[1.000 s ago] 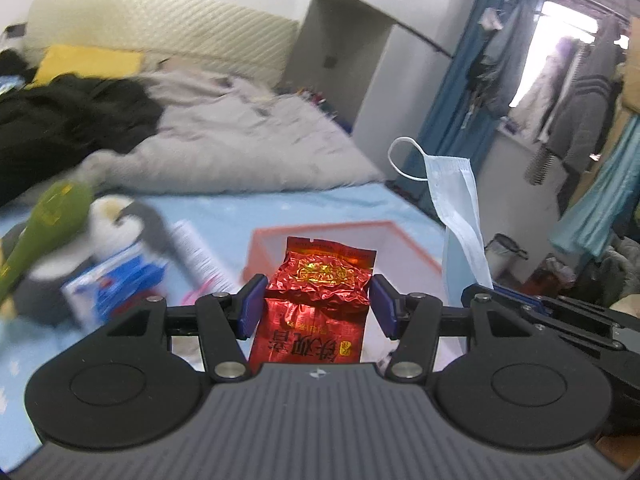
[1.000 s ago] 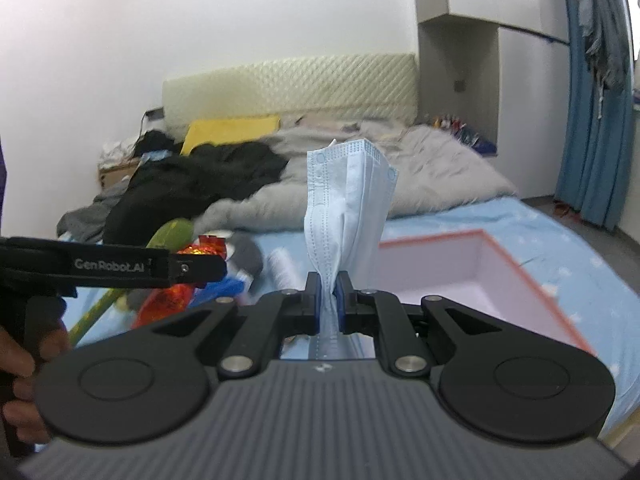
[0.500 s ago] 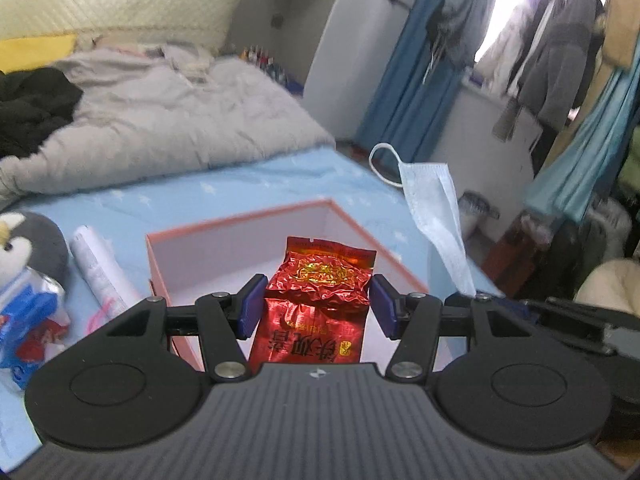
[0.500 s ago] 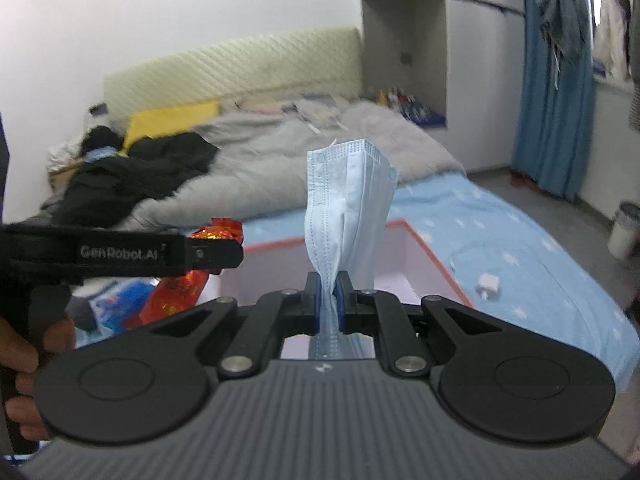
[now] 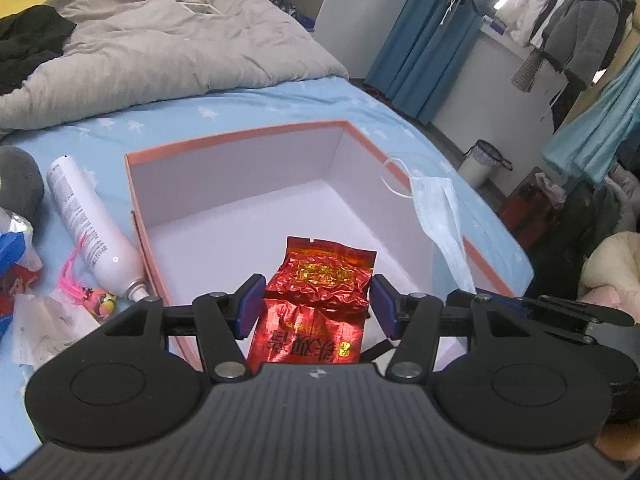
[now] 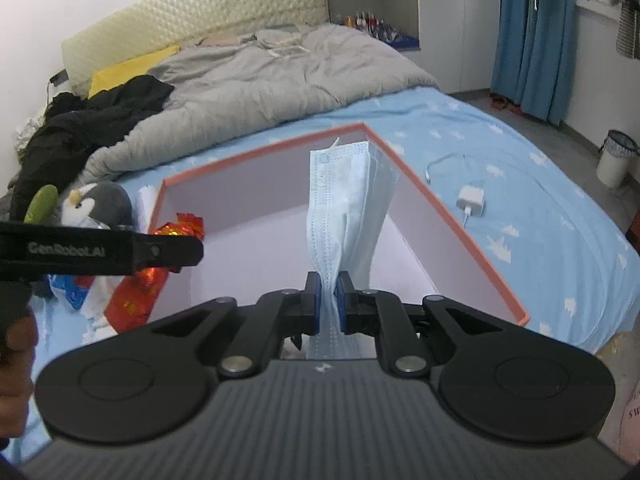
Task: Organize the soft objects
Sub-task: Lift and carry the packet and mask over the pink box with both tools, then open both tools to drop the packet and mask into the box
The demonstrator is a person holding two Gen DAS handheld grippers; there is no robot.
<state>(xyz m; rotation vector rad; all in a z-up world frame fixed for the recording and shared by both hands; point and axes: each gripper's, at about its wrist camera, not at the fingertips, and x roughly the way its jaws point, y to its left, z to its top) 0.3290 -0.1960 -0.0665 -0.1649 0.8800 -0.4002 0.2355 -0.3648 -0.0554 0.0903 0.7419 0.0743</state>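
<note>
My left gripper is shut on a red foil packet and holds it over the near edge of an open orange-rimmed box with a white inside. My right gripper is shut on a light blue face mask that stands up between the pads, above the same box. The mask also shows in the left wrist view, hanging over the box's right rim. The left gripper and red packet show at the left of the right wrist view.
The box sits on a blue star-print sheet. Left of it lie a white spray can, pink cord, a penguin plush and blue wrappers. A grey duvet lies behind. A white charger lies to the right.
Both grippers have moved forward and tilted down over the box, which now fills the middle of both views. Each still holds its item.
</note>
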